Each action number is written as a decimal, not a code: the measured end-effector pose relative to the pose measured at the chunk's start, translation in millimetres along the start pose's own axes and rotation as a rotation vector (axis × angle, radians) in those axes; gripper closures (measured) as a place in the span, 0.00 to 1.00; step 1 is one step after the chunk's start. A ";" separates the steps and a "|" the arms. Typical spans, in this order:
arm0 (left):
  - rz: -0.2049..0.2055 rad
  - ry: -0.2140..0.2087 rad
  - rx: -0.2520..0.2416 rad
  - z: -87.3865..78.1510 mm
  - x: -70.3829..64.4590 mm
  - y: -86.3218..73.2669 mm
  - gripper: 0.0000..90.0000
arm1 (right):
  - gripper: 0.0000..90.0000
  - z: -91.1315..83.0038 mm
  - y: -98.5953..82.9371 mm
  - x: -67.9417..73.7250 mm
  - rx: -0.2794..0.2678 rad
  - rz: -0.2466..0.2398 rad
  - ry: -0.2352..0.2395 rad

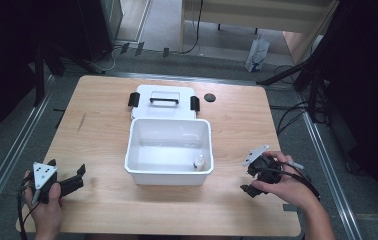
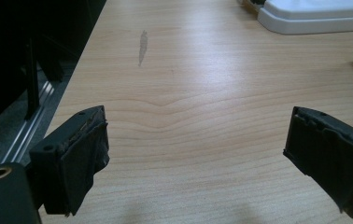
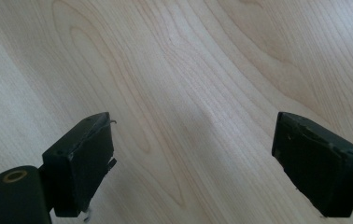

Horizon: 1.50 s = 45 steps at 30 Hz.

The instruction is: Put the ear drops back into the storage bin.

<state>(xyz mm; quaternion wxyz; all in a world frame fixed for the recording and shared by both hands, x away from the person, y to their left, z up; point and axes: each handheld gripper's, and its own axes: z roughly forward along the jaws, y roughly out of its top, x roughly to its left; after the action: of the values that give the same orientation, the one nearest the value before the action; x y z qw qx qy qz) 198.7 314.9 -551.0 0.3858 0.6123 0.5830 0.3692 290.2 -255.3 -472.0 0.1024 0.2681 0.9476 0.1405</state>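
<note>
A white bin (image 1: pixel 169 150) sits open mid-table, a small bottle (image 1: pixel 199 162) in its near-right corner, while the left gripper (image 1: pixel 69 177) and right gripper (image 1: pixel 253 176) flank it, jaws spread, empty.

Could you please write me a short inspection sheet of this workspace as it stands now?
Surface: wooden table, one grey streak.
Job's things: open white box, lid behind it; small white bottle in its near right corner.
Clutter: black disc beside lid.
Grippers: left gripper open, empty; right gripper open, empty.
Cables: trail from both grippers.
Surroundings: white bag on floor, dark stands.
</note>
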 end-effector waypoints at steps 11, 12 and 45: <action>-0.002 0.000 -0.001 -0.1 0.0 0.0 0.08 | 0.14 9.2 -40.1 8.5 -0.327 0.207 -0.087; -0.002 0.000 0.000 -0.1 0.1 0.0 0.08 | 0.14 10.1 -44.0 10.0 -0.357 0.227 -0.078; 0.015 0.016 -0.012 -3.1 -2.4 -1.6 0.08 | 0.14 34.0 -126.0 20.4 -0.714 0.629 -0.189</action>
<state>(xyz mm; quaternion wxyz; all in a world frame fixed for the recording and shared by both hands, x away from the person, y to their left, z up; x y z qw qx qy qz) 195.1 312.6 -551.1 0.3819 0.6116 0.5792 0.3803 221.9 -340.1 -546.8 0.2262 0.5014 0.6997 0.4559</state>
